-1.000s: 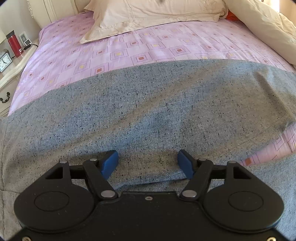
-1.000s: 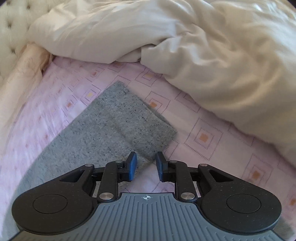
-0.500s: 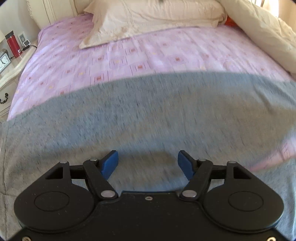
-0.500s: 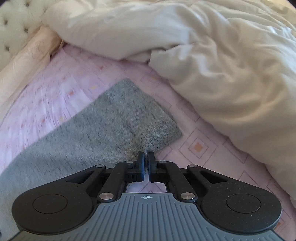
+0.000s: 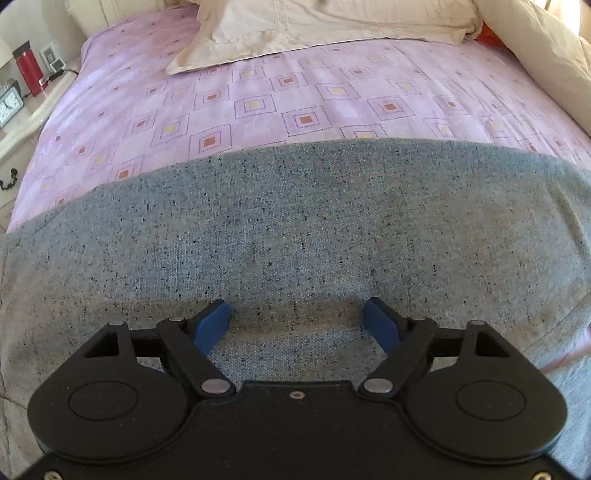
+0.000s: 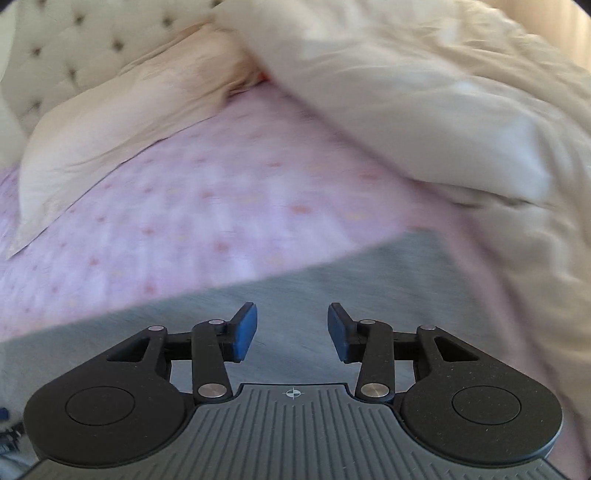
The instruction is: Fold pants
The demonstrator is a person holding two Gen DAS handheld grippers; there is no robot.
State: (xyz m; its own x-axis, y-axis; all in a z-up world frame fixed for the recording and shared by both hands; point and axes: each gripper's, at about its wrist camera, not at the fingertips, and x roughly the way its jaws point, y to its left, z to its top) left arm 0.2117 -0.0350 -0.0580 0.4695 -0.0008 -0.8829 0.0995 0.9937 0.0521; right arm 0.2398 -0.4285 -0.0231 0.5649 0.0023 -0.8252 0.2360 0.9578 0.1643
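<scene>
Left gripper: the blue pads stand wide apart and are opening further. Nothing is pinched. A low ridge of grey cloth lies between them, but neither pad presses on it. The wide stance suits a reach over a thick edge of fabric before a grip is taken.

Right gripper: the blue pads stand about half apart and are opening. The gap between them is empty. Grey cloth lies below them, untouched as far as the blurred view allows. This reads as a release, not a grip.

Pants: grey, speckled knit, spread flat across the near part of the bed. In the left wrist view the far edge runs as one long straight line from side to side, which suggests the legs already lie one on the other. In the right wrist view one end of the cloth finishes just short of the duvet.

Bed sheet: pink with a square print; it serves as the flat work surface. The pillow and duvet are pushed to the head and side, leaving room for the fold.

Nightstand: at the left edge, carrying a red flask and a clock, well apart from the pants.
</scene>
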